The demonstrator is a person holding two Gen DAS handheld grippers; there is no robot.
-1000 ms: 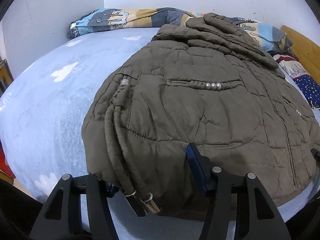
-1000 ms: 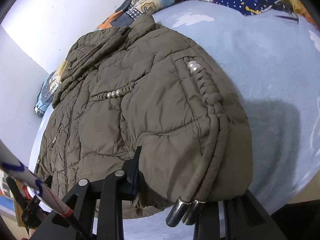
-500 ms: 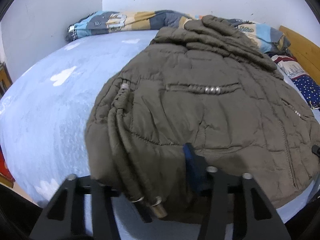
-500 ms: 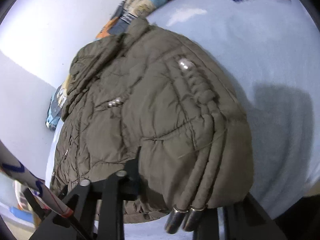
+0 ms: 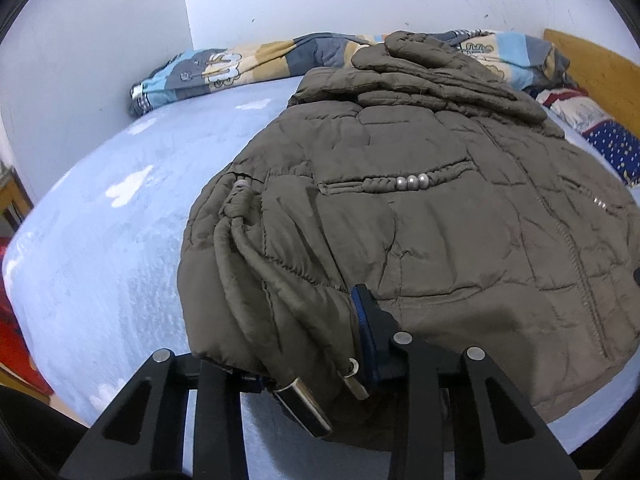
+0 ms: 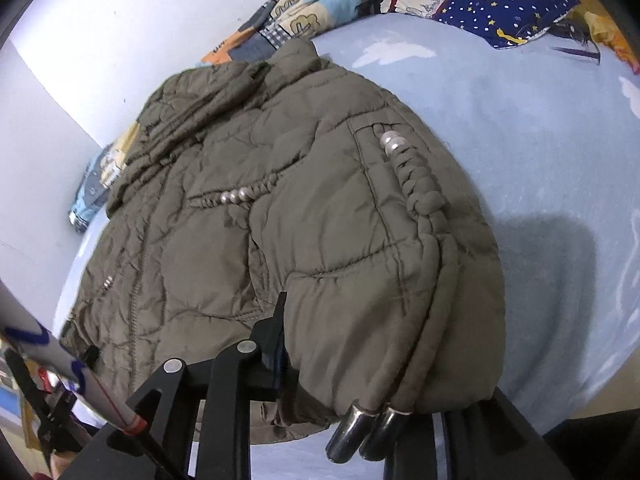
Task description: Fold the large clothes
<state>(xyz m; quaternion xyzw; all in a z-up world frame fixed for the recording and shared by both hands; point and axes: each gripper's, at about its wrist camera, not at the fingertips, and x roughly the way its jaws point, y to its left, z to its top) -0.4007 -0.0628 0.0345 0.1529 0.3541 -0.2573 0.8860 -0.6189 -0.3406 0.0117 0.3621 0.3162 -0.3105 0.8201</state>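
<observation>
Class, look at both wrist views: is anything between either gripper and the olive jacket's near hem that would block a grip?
Nothing visible does. The left gripper is closing, the right gripper opening slightly, each with the jacket hem bunched between its fingers. Only the jacket's own metal-tipped drawcords hang there.

Both grippers are built of black angular arms joined by round silver screws; a blue pad is seen on the left gripper (image 5: 304, 344).

Lt-blue bed (image 5: 104, 240) w/ olive jacket (image 5: 440, 220), patchwork quilt (image 5: 240, 68), pillow (image 6: 500, 4).
</observation>
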